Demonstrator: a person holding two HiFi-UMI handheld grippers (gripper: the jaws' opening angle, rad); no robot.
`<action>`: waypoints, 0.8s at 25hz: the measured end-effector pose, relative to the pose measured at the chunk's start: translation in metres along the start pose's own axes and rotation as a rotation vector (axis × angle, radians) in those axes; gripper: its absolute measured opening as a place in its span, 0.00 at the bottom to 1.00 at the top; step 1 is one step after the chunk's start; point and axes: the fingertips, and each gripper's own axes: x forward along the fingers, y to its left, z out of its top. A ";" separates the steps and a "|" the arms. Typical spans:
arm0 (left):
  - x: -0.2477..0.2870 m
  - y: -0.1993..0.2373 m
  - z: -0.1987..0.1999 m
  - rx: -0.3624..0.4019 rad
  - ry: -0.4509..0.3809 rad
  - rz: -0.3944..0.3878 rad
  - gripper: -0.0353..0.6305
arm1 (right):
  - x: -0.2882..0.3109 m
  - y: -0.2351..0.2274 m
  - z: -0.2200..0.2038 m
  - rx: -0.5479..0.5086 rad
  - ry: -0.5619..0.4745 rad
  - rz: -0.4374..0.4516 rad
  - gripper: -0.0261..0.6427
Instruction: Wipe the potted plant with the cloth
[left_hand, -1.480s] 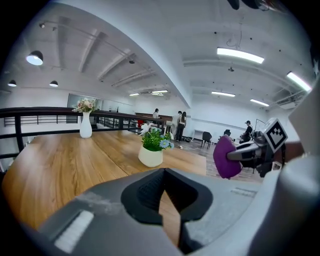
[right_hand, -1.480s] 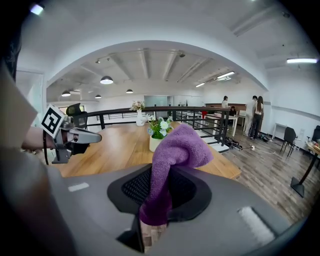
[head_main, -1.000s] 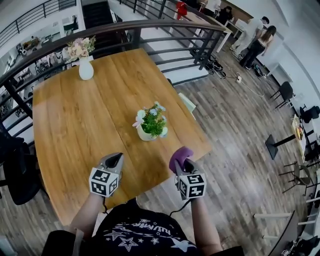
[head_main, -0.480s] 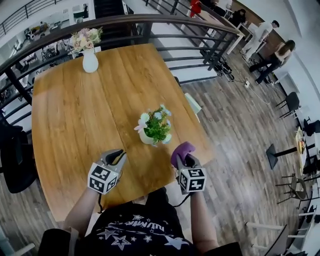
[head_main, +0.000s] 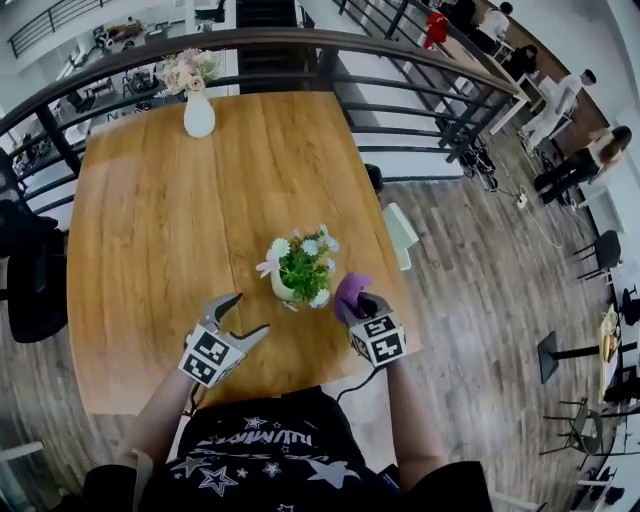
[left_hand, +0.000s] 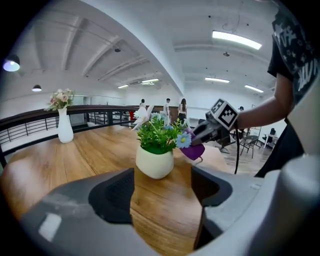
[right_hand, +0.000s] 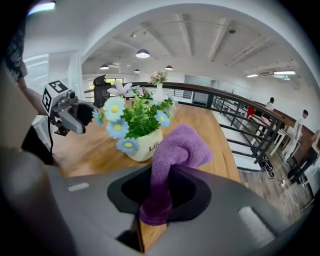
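Near the front edge of the wooden worktop, closing in on the small potted plant from both sides, having been farther back towards the body a second ago. Holding the purple cloth clenched in the right tool, now just beside the blooms, so seemingly about to start wiping. Opening the left tool, shut a moment ago, jaws spreading wide with only bare worktop between, plant straight ahead, touching nothing, perhaps readying to steady it.
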 end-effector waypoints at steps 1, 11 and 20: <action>0.004 0.001 0.000 0.004 0.003 0.017 0.59 | 0.004 -0.005 0.001 -0.013 0.004 0.016 0.17; 0.041 0.007 0.001 0.063 0.081 0.047 0.63 | 0.052 -0.026 0.008 -0.223 0.033 0.240 0.17; 0.067 0.019 0.004 0.079 0.143 0.050 0.67 | 0.088 -0.012 0.019 -0.387 0.078 0.429 0.17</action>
